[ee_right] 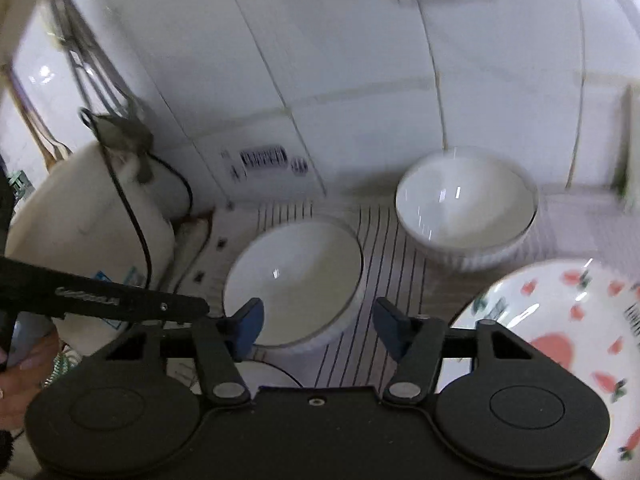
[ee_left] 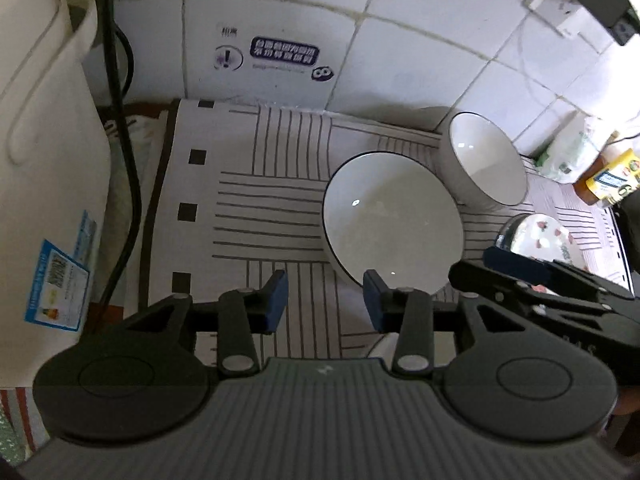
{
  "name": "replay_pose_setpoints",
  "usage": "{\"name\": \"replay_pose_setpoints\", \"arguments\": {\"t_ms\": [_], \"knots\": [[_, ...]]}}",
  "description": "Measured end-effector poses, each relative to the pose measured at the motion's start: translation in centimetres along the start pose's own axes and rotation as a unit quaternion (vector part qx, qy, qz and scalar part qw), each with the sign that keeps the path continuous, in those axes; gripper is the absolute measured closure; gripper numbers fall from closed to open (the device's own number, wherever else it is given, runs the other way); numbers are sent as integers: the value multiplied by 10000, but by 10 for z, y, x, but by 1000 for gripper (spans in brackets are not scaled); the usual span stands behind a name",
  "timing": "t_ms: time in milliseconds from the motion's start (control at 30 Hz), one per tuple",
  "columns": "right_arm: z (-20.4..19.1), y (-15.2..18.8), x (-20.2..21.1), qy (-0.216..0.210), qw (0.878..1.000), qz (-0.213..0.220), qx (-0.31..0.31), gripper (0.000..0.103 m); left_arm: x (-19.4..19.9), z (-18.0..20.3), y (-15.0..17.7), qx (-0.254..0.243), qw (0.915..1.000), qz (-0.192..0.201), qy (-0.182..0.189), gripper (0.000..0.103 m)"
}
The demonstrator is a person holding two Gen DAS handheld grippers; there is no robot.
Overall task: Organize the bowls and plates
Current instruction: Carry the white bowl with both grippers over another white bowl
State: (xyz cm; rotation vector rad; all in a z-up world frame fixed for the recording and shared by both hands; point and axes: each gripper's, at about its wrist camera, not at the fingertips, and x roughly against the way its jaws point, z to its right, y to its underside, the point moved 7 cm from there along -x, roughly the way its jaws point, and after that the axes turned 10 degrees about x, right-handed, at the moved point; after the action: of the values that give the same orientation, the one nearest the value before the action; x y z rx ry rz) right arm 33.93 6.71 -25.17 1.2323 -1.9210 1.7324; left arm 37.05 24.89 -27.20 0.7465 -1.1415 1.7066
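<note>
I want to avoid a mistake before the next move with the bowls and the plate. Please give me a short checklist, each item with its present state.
1. Left gripper open and empty: ok, nothing between its fingers.
2. Right gripper open and empty: ok.
3. Near bowl upright on the striped mat: ok.
4. Far bowl free to lift: ok, it stands beside the near bowl; whether they touch, cannot tell.
5. Strawberry plate lying flat: cannot tell, the right wrist view is blurred and the plate is cut by the edge.
6. The two grippers clear of each other: not ok, they are close together near the bowls.
</note>
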Motion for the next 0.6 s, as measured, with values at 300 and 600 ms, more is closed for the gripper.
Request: {"name": "replay_pose_setpoints", "arguments": {"t_ms": [300, 600], "knots": [[13, -4, -36, 240, 9989, -205, -332, 77, -28, -3, -8, 190, 9994, -171, 247, 90], [14, -9, -38, 560, 9974, -318, -312, 86, -14, 7, -8, 63, 9996, -142, 244, 93]]}}
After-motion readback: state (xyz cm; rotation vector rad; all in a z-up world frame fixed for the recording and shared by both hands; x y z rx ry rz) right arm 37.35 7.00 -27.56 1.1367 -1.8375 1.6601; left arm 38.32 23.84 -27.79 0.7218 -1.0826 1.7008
